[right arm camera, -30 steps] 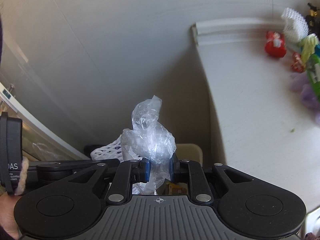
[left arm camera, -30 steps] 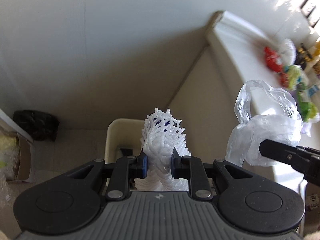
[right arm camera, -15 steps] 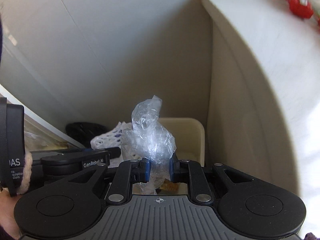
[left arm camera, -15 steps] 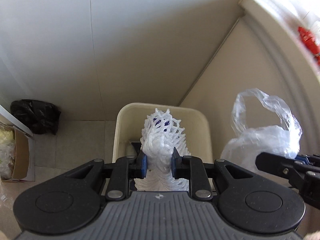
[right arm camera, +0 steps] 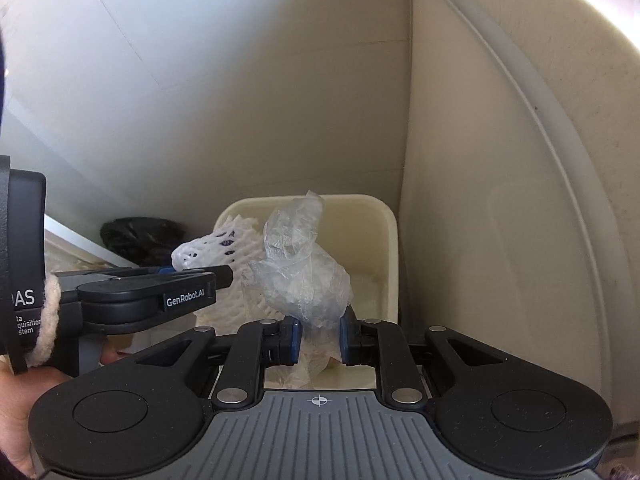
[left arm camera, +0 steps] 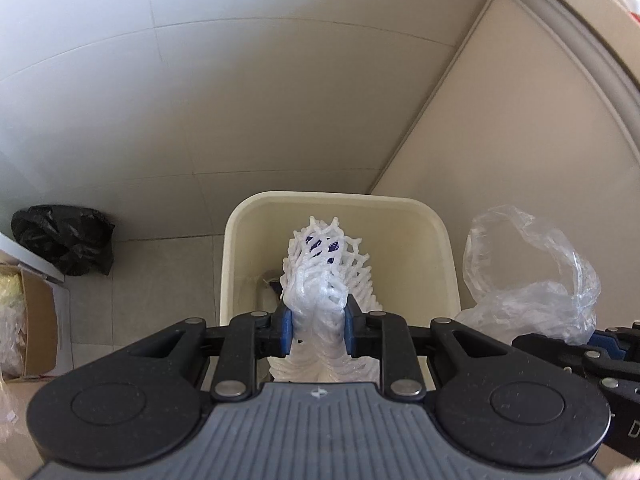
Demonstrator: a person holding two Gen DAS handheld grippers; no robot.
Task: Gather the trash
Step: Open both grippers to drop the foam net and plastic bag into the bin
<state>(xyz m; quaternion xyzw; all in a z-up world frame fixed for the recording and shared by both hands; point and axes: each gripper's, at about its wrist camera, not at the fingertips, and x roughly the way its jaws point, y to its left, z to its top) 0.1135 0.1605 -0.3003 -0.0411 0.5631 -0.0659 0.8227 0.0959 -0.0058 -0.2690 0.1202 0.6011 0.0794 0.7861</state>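
My left gripper [left arm camera: 316, 326] is shut on a white foam fruit net [left arm camera: 326, 264] and holds it above the open cream trash bin [left arm camera: 440, 232] on the floor. My right gripper [right arm camera: 319, 338] is shut on a crumpled clear plastic bag [right arm camera: 300, 268], also over the bin [right arm camera: 384, 224]. In the left wrist view the plastic bag [left arm camera: 532, 276] hangs just right of the bin's rim. In the right wrist view the foam net [right arm camera: 212, 244] and the left gripper sit to the left of the bag. Some trash lies in the bin's bottom.
The bin stands in a corner between a tiled wall [left arm camera: 240, 100] and a cream cabinet side [left arm camera: 520, 152] under the counter edge. A black garbage bag [left arm camera: 60, 240] lies on the floor at left, next to a cardboard box [left arm camera: 36, 320].
Both grippers have moved down from counter height toward the bin, which now looks larger and sits right under the held net and bag. Both grips are unchanged.
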